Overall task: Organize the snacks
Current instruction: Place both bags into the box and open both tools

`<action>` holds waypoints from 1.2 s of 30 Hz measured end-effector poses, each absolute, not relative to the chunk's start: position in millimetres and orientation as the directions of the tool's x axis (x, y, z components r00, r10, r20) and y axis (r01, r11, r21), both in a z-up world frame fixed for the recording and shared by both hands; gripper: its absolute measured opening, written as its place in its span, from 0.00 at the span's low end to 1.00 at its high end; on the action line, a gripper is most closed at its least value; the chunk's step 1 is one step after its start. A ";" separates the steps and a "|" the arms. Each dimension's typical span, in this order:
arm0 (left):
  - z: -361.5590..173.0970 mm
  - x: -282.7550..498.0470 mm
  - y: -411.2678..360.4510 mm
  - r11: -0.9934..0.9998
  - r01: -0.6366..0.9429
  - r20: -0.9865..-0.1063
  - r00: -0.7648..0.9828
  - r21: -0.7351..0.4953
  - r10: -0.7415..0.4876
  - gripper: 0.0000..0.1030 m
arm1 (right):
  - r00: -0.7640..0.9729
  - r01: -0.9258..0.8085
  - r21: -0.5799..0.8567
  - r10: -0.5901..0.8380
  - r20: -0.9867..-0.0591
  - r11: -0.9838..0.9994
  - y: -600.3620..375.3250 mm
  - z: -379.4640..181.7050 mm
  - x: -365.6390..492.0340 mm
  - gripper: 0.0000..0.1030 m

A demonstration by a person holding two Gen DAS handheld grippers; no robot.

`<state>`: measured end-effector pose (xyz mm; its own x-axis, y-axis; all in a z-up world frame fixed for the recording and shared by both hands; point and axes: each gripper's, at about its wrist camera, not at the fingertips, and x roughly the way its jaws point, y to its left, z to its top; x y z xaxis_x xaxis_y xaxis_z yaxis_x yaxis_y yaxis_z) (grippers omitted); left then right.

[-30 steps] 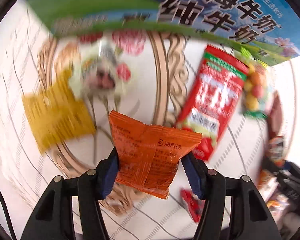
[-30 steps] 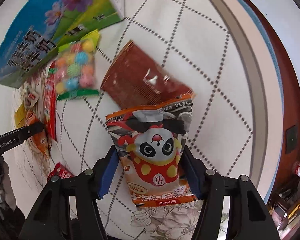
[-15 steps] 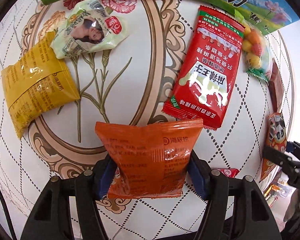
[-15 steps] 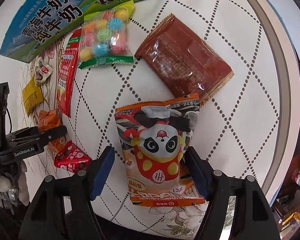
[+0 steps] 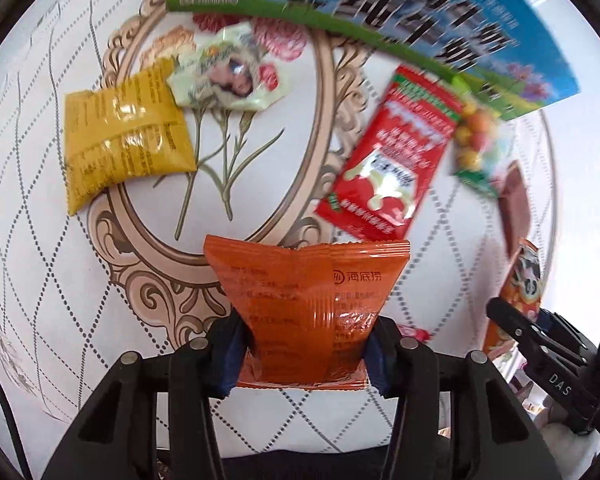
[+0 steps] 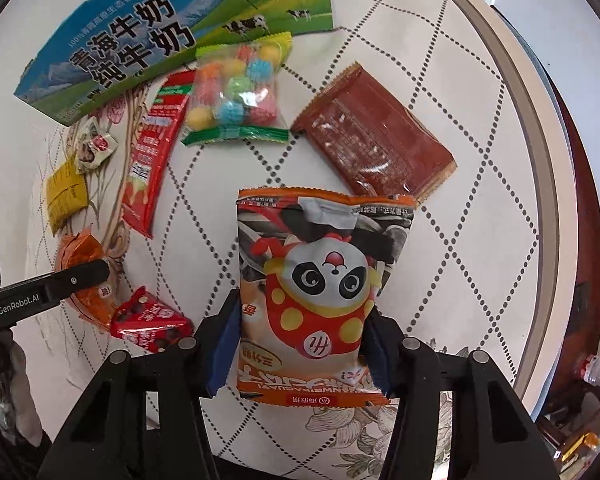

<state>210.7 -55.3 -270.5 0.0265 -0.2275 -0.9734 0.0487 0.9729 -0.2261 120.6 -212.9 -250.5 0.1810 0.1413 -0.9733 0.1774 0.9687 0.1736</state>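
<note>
My left gripper [image 5: 302,354] is shut on an orange snack packet [image 5: 306,300] and holds it over the table's front part. My right gripper [image 6: 300,354] is shut on a panda-print snack bag [image 6: 320,280], to the right of the left gripper. On the table lie a yellow packet [image 5: 124,140], a pale green packet [image 5: 228,76], a long red packet [image 5: 388,164], a bag of coloured candy balls [image 6: 236,92], a brown packet [image 6: 376,144] and a small red packet [image 6: 148,320].
A blue and green milk carton box [image 6: 140,40] lies along the far side of the snacks. The round table has a white patterned cloth [image 6: 440,64] and a pale rim [image 6: 548,152] at the right. Beyond the rim is dark floor with clutter.
Both grippers stay shut on their packets. The left view has swung, with the yellow and red packets shifting right and blurring. The right gripper has drawn back a little, so more of the table shows.
</note>
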 end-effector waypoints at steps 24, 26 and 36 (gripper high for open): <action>-125.3 436.3 -97.7 0.919 0.084 -0.908 0.146 -0.384 -0.393 0.45 | 0.405 0.027 0.308 0.271 -0.873 0.951 -214.7 -85.5 321.4 0.55; -136.1 455.6 -101.1 0.921 0.071 -0.914 0.110 -0.384 -0.390 0.45 | 0.375 0.037 0.309 0.274 -0.886 0.950 -217.4 -93.2 342.8 0.55; -204.3 497.4 -122.5 0.911 -0.006 -0.907 -0.089 -0.413 -0.412 0.45 | 0.264 0.037 0.235 0.217 -0.940 0.971 -222.3 -134.8 397.6 0.55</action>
<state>497.4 -122.5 -204.3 -0.0886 -0.4116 -0.9071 -0.0062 0.9109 -0.4127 397.6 -222.3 -134.8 0.2641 0.2172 -0.9397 0.0374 0.9713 0.2350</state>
